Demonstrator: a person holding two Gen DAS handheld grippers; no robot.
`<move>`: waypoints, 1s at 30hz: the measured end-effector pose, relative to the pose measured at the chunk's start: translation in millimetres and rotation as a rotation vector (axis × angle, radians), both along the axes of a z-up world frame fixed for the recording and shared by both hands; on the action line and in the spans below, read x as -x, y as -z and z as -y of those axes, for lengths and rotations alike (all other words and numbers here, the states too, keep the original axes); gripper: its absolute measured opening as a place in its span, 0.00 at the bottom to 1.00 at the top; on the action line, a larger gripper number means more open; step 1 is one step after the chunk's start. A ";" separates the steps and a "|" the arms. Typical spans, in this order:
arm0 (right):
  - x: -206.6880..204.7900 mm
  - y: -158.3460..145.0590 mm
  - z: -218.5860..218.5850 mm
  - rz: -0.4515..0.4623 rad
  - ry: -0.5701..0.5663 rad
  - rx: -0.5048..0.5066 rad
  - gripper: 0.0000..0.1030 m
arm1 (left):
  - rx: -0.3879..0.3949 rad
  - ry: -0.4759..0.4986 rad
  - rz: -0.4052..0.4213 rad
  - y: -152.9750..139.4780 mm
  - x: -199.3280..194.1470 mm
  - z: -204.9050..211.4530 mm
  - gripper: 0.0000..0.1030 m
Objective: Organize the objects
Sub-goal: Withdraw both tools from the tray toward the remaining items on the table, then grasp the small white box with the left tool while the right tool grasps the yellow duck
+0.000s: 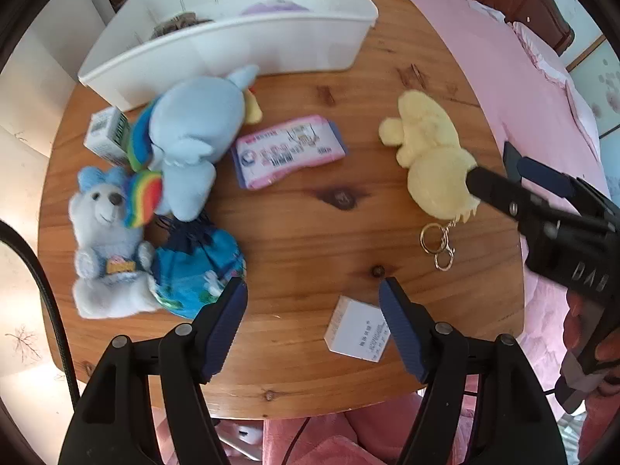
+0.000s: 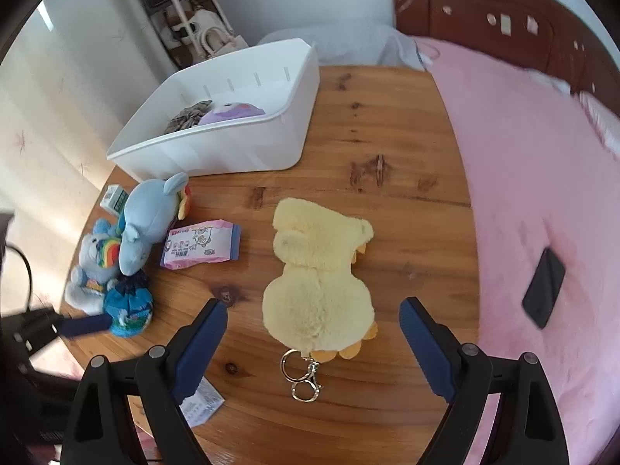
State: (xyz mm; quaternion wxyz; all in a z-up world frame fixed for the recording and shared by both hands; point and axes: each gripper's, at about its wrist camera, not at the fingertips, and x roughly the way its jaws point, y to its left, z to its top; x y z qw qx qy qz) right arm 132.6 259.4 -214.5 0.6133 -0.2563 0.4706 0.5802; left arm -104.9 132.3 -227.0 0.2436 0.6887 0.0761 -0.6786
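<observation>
A yellow duck plush (image 2: 317, 271) with a key ring (image 2: 300, 374) lies on the round wooden table (image 2: 387, 135). My right gripper (image 2: 314, 304) hangs open over the duck's lower body, with a gap on each side; in the left wrist view this gripper (image 1: 490, 166) is at the duck (image 1: 430, 155). My left gripper (image 1: 312, 285) stands open over bare wood, between a blue pouch (image 1: 197, 267) and a small white box (image 1: 358, 329). A blue pony plush (image 1: 190, 131), a pale bear (image 1: 104, 240) and a pink tissue packet (image 1: 288, 151) lie beyond.
A white bin (image 2: 217, 151) at the table's back holds a purple plush (image 2: 232, 112) and a brownish item (image 2: 190, 114). A green-white carton (image 1: 106, 131) sits by the pony. A pink bed (image 2: 542, 193) with a black phone (image 2: 544, 292) borders the table's right edge.
</observation>
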 end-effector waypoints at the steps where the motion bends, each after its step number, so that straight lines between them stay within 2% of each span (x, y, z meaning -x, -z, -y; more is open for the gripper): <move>1: -2.0 2.0 -1.4 -0.015 0.009 0.011 0.89 | -0.007 0.000 0.007 2.7 -0.3 -1.3 0.72; 10: -20.0 26.5 -13.0 -0.096 0.095 0.143 0.89 | -0.072 -0.013 0.070 28.7 -1.0 -12.1 0.72; 19: -28.2 42.5 -19.3 -0.201 0.137 0.209 0.89 | -0.122 -0.085 0.115 48.2 -2.3 -9.5 0.72; 25: -25.7 46.9 -27.1 -0.223 0.137 0.237 0.89 | -0.178 -0.141 0.135 59.1 -4.1 -7.0 0.74; 30: -21.2 50.4 -33.2 -0.224 0.129 0.253 0.89 | -0.178 -0.163 0.151 66.1 -4.5 -9.2 0.74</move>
